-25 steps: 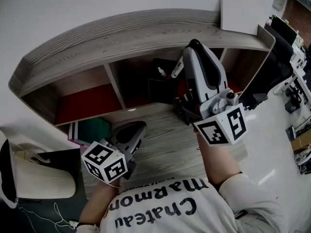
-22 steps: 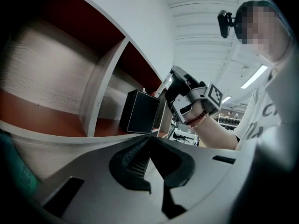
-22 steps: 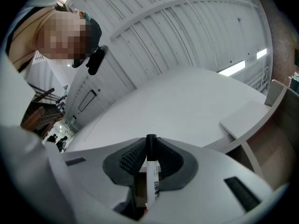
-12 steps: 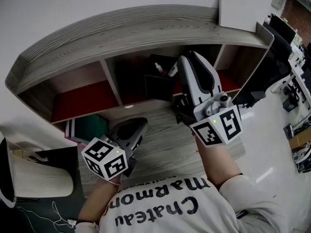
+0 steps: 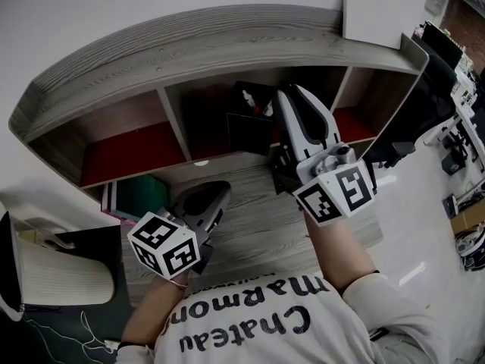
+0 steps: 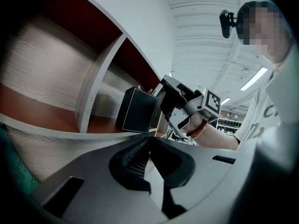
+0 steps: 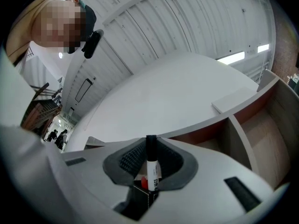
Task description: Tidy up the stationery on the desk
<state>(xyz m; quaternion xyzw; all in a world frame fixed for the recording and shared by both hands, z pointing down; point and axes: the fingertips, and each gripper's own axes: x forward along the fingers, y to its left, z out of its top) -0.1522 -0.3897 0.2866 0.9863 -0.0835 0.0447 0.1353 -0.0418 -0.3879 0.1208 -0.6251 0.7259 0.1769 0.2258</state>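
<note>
The right tongs [image 7: 150, 146] are clamped on a white-barrelled marker with a black cap [image 7: 152, 164]. They grip it upright by the upper barrel, so the cap stands clear above the pads. I judge that this upright hold suits standing it in the black square pen holder [image 5: 248, 133]. The holder sits just below the pads, in the middle bay of the grey wood-grain shelf unit [image 5: 174, 48]. The marker's lower end is at the holder's mouth, but the tongs' own body cuts off whether it is inside. A red piece beside the barrel is too small to name.

The left tongs [image 6: 149, 141] are drawn together at the tips with nothing between them. They sit low over the grey wood-grain worktop [image 5: 258, 222], well to the left of the holder, presumably idle while the right works. Further left of the holder, teal book-like things [image 5: 140, 197] lie half under the shelf, their kind unclear. The person's arms hide the near worktop.
</note>
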